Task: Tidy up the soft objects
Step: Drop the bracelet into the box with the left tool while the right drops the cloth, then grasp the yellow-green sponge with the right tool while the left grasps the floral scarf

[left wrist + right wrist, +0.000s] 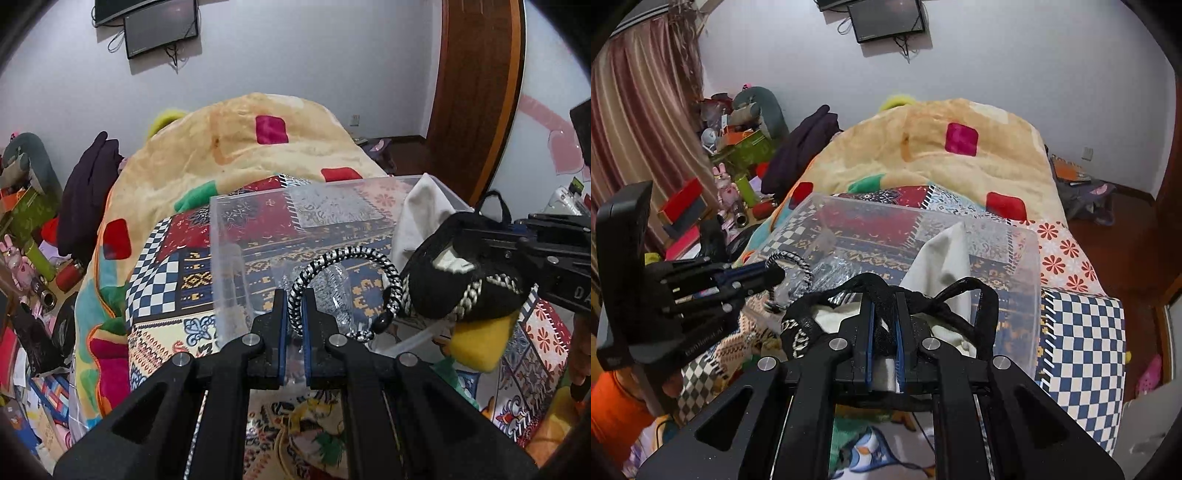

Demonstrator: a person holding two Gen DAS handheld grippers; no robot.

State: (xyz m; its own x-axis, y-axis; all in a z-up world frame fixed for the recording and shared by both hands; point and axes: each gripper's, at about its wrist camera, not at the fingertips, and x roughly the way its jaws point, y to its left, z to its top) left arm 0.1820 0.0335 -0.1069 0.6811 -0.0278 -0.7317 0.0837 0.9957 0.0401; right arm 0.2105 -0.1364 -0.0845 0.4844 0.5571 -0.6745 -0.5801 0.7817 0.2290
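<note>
**Both grippers clamped on soft items over a clear bin**

The left gripper (295, 295) is pinching a black-and-white braided cord (354, 254) between jaws drawn in to a narrow gap, with only the cord's thickness between the blue pads. The cord is arching up from the fingertips toward the centre right of the left wrist frame and looping down to a black bead near the gripper's right finger. It is hanging in front of and just over the near wall of a clear plastic bin (221, 236), which is sitting on a patchwork bedspread (166, 266) in the middle of the frame.

The right gripper (884, 302) is gripping black fabric of a black plush toy (461, 269), its jaws almost closed on the bunched material. In the left wrist view the toy is sitting at the centre right, showing a yellow beak-like part at its lower edge and a braided trim. In the right wrist view black straps (982, 299) are looping out to either side of the fingers.

A white cloth (945, 254) is lying inside the bin against its right side, just behind the toy. A yellow blanket (266, 155) is piled behind the bin in the upper centre.
</note>
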